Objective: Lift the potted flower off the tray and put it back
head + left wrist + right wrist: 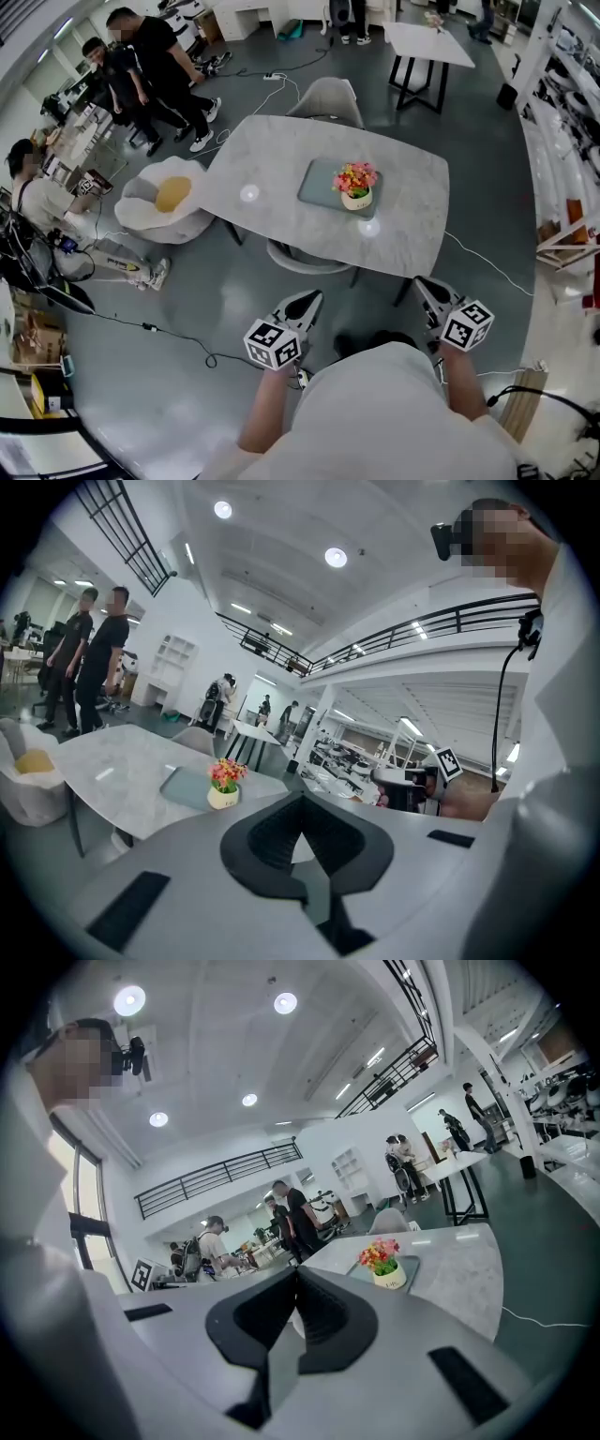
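Observation:
The potted flower [355, 185], pink and orange blooms in a cream pot, stands on a grey tray [319, 183] on the marble table [272, 159]. My left gripper [309, 299] and right gripper [422, 284] hang side by side close to my body, short of the table's near edge and well away from the pot. Both point toward the table, jaws together, with nothing between them. The left gripper view shows the flower [225, 782] far ahead beyond the left gripper [300, 799]. The right gripper view shows the flower [382, 1262] beyond the right gripper [296, 1274].
A grey chair [298, 258] is tucked under the table's near side, and another chair [325, 98] stands at the far side. A white armchair with a yellow cushion [167, 199] sits left of the table. Cables cross the floor [178, 333]. People [155, 70] stand at the upper left.

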### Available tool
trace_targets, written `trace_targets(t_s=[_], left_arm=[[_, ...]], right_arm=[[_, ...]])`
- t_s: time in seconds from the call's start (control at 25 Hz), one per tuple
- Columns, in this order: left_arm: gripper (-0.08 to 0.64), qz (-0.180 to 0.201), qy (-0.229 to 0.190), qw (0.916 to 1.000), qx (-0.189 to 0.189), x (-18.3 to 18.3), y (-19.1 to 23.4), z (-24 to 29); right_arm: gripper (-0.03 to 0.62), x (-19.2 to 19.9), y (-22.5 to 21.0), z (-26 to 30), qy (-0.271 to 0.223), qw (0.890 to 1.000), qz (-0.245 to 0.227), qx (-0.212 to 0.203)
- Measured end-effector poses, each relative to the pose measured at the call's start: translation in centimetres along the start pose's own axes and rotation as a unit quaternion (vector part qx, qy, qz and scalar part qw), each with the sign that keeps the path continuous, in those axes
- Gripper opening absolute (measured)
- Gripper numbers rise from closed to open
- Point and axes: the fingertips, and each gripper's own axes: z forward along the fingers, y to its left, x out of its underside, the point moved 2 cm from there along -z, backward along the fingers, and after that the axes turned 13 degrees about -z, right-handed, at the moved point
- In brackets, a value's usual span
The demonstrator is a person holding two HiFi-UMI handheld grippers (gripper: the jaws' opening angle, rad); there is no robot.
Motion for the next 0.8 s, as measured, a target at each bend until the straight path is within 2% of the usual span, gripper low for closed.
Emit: trace_targets(t_s=[0.4, 0.8], left_arm=[[0.009, -0.009, 0.001, 0.9999, -0.006, -0.4, 2.0, -0.4], [0.009, -0.018, 0.002, 0.9996, -0.022, -1.9, 3.0, 2.2]], right_arm=[[0.018, -0.1, 0.6, 1.6, 0.01, 1.0, -0.002, -0.003], [0.018, -1.2, -2.3, 4.9, 0.021, 0.999, 0.006, -0.028]])
